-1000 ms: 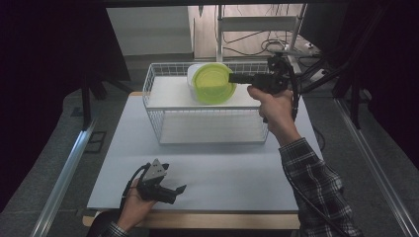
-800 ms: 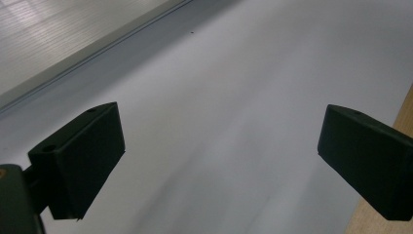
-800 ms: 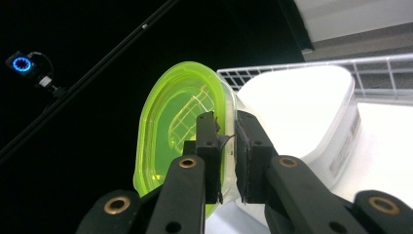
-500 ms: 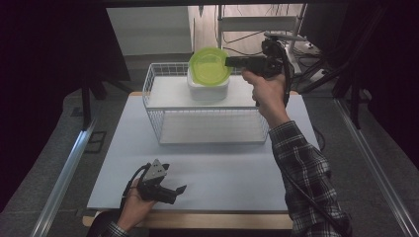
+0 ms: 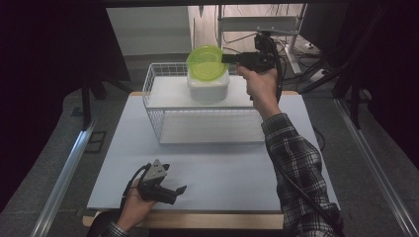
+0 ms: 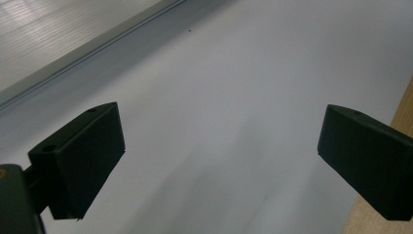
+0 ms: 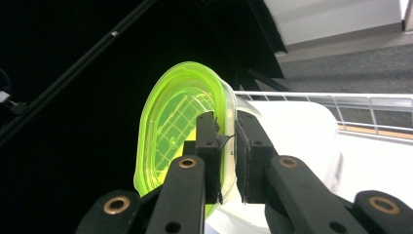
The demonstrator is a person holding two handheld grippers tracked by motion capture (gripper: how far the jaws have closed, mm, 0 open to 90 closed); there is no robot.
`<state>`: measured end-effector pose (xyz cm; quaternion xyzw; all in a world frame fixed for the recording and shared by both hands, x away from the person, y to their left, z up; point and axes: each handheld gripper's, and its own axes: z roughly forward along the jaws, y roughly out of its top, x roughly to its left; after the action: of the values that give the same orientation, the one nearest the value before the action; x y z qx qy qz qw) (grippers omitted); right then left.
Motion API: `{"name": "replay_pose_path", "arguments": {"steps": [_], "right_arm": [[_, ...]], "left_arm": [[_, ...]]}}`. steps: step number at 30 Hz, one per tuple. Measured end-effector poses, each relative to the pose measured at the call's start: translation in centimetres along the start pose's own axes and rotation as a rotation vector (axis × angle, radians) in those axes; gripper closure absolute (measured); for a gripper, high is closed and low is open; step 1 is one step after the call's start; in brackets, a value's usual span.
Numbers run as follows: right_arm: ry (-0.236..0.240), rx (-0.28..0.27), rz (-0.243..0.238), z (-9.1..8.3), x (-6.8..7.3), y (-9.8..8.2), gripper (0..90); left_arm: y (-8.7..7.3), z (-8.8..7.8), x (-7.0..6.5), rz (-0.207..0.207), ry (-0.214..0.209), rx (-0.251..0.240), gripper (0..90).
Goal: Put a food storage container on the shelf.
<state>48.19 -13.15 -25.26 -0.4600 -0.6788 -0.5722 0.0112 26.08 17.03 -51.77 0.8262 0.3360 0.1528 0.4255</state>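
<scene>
The tabletop (image 5: 217, 173) was a pale sheet over a wooden edge along its near side. A white wire basket (image 5: 163, 113) stood on its far half. The left claw (image 5: 170, 192) rested near the front-left corner, jaws spread.

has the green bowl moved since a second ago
Yes. The green bowl, clamped in the right gripper, has risen from beside the white container in the wire basket to above its rim.

Wire basket (image 5: 163, 118) sits at the far centre of the surface (image 5: 222, 168); container (image 5: 207, 89) inside it, lid (image 5: 206, 61) above.
</scene>
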Motion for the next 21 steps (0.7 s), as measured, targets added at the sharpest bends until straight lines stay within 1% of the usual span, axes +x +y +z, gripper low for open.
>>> {"name": "replay_pose_path", "arguments": {"steps": [2,4,5,7,9,10,12,14,15,16,17,18,19,21], "right_arm": [[-0.002,0.0,0.006,0.1,-0.1,0.1,81.0],[-0.018,0.0,0.013,0.2,0.0,0.1,80.1],[-0.031,0.001,0.005,0.3,0.0,0.1,79.6],[-0.075,-0.001,-0.013,0.5,0.2,0.2,77.4],[-0.107,-0.002,-0.026,0.7,0.3,0.3,73.1],[-0.112,-0.003,-0.024,0.9,0.2,0.3,72.1],[-0.103,-0.004,-0.01,1.0,0.1,0.4,72.0],[-0.107,-0.004,-0.005,1.2,0.0,0.5,70.5],[-0.127,-0.005,-0.012,1.2,0.1,0.6,70.2],[-0.156,0.002,-0.032,1.3,0.1,0.6,69.6],[-0.174,0.006,-0.047,1.4,0.2,0.7,69.5],[-0.179,0.009,-0.051,1.4,0.2,0.7,69.5],[-0.173,0.003,-0.045,1.5,0.1,0.7,69.5],[-0.173,0.002,-0.05,1.5,0.1,0.7,69.0]], "left_arm": [[0.0,0.0,0.0,0.0,0.0,0.001,3.1],[0.0,0.0,0.0,0.001,-0.002,0.002,3.1],[0.0,0.0,0.0,0.005,-0.001,0.006,3.1],[0.0,0.1,0.0,0.007,-0.002,0.008,3.1],[0.0,0.1,0.0,0.007,-0.002,0.008,3.1],[0.0,0.1,0.0,0.007,-0.003,0.008,3.1],[0.0,0.1,0.0,0.007,-0.004,0.01,3.1],[0.0,0.1,-0.1,0.007,-0.004,0.011,3.1],[0.0,0.1,-0.1,0.008,-0.004,0.012,3.1],[0.0,0.1,-0.1,0.009,-0.004,0.012,3.1],[0.0,0.1,-0.1,0.01,-0.004,0.013,3.1],[0.0,0.1,-0.1,0.01,-0.005,0.013,3.1],[0.0,0.1,-0.1,0.01,-0.004,0.013,3.1],[0.0,0.1,-0.1,0.009,-0.005,0.013,3.1]]}}
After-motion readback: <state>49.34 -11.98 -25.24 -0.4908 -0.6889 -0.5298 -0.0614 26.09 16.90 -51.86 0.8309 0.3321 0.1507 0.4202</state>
